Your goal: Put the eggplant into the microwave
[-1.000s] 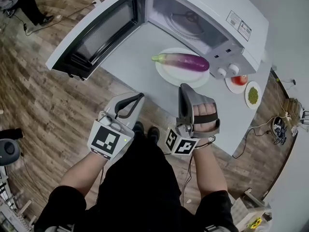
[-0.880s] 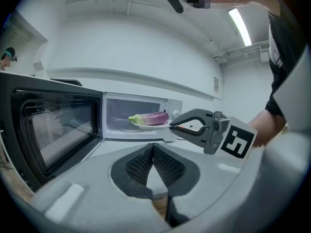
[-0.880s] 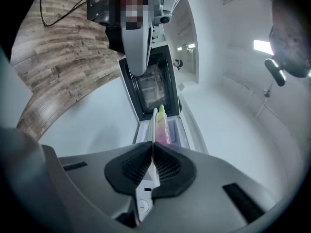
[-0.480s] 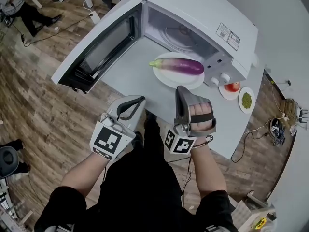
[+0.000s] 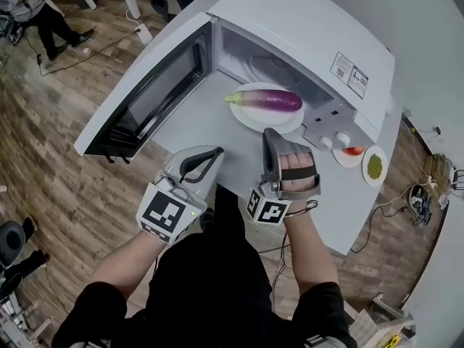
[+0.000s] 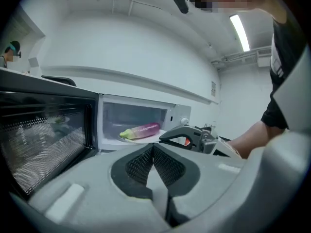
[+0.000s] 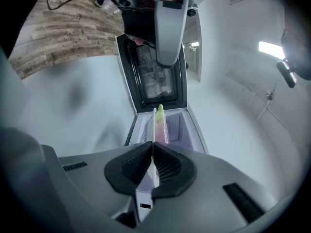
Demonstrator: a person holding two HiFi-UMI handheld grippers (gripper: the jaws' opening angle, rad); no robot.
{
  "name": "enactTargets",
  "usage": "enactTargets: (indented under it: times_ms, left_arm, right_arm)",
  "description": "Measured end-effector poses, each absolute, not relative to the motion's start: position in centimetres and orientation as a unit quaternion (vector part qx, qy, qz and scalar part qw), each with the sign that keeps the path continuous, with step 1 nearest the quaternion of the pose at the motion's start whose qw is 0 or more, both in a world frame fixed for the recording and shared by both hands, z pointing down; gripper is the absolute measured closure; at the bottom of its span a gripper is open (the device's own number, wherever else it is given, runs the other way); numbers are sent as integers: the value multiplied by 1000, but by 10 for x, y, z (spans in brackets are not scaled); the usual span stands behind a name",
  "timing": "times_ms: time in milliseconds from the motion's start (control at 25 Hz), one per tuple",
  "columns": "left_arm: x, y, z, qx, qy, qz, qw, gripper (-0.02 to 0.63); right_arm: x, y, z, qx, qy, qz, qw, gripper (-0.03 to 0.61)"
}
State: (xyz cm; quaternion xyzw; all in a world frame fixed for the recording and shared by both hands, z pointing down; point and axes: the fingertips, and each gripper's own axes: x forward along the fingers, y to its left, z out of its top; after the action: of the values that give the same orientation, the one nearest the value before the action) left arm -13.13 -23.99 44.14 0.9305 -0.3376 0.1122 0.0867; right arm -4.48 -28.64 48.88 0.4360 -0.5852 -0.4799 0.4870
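one eggplant [image 5: 268,100] on plate [image 5: 252,119], just beyond right gripper [image 5: 268,132] clamped on near rim, left gripper [image 5: 219,151] closed, empty

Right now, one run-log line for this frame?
phase: pre-grasp | purple eggplant: on white round plate, outside open white microwave | left gripper: shut, empty | right gripper: shut, empty

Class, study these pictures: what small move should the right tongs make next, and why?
Probably ease the right tongs forward toward the eggplant, opening them on the way. They are shut, empty and short of it, while the eggplant lies untouched on its plate before the open microwave.
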Motion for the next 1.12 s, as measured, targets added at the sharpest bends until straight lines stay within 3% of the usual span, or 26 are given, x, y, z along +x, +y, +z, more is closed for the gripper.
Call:
enactTargets:
  times_ms: [680, 1120]
  left_arm:
    - [-112, -303, 459, 931, -329, 135, 85, 604]
    - [-103, -320, 465, 929, -326, 146, 97, 604]
  right_arm:
    - [-26, -358, 535, 439, -581, -455, 512, 554]
    - [-21, -389, 542, 453, -619, -379, 518, 552]
